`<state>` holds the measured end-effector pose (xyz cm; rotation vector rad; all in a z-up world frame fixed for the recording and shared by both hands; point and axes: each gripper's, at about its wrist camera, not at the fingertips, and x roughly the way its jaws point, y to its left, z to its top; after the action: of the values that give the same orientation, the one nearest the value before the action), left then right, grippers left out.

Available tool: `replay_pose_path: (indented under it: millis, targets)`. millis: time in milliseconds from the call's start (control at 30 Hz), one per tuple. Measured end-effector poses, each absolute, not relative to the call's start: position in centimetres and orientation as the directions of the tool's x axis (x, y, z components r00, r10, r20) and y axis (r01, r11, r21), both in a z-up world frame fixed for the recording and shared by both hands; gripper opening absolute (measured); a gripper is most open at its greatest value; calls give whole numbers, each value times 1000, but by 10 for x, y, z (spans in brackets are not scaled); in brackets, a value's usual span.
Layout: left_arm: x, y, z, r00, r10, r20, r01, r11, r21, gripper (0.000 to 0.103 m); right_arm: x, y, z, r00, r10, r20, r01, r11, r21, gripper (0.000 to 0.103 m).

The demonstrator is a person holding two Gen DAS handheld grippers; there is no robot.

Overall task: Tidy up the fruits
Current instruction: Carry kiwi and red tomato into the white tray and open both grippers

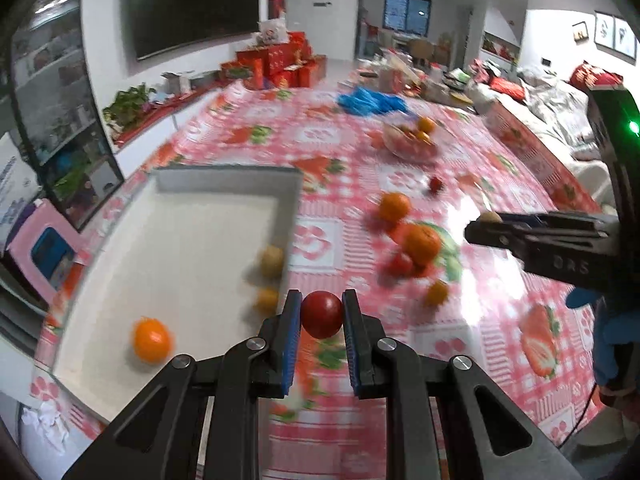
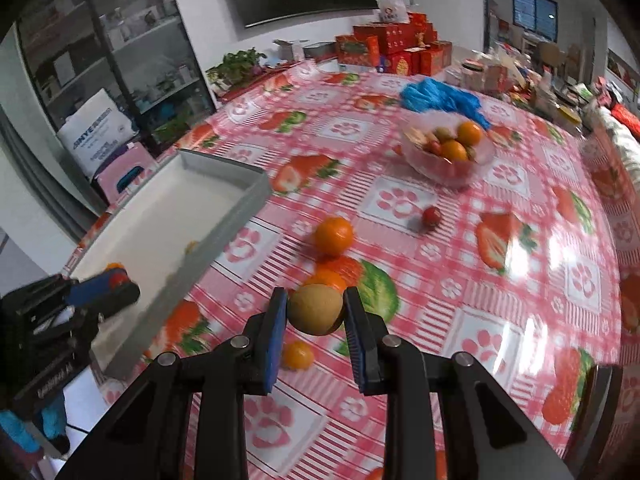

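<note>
The tray [image 2: 236,204] sits at the table's [image 2: 520,320] left edge, three fruits inside; loose fruits [image 2: 333,235] lie right of it (mid-table), the fruit bowl [image 2: 448,152] farther back.

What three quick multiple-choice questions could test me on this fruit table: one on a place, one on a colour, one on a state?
1. Where does the white tray sit relative to the clear bowl?
A. left of it
B. inside it
C. right of it

2. What colour is the fruit in the left gripper?
A. green
B. red
C. purple

3. What is the right gripper doing?
A. hanging open
B. clamping a tan fruit
C. gripping the bowl

Answers: A, the tray lies at the table's left edge; B, a red fruit shows between its pads; B, both pads press the tan fruit.
</note>
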<state>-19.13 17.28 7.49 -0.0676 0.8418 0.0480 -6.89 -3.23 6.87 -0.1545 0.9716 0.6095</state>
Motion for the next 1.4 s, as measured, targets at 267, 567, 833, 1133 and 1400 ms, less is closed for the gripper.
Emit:
replay_pose_path:
  millis: [267,567,833,1133,1400]
  targets:
    - [-187,221,82,684,94,-724,-143,990,-6,21,-70,24,84,399,432,-809,-624,774,105,31]
    - [-177,252,67,678,138,-722,-187,982,13,21,-69,85,76,345,428,-836,-682,726,90,31]
    - [-169,277,57,669,138,-730,-214,977,-12,21,-64,127,56,285,416,-863,-705,701,105,31]
    - [-161,295,42,647,132,-751,-226,974,-24,21,-60,157,33,234,395,-888,-717,688,116,31]
    - [-158,299,31,611,155,-776,-247,969,-1,61,-56,159,26,225,375,-899,-707,698,114,41]
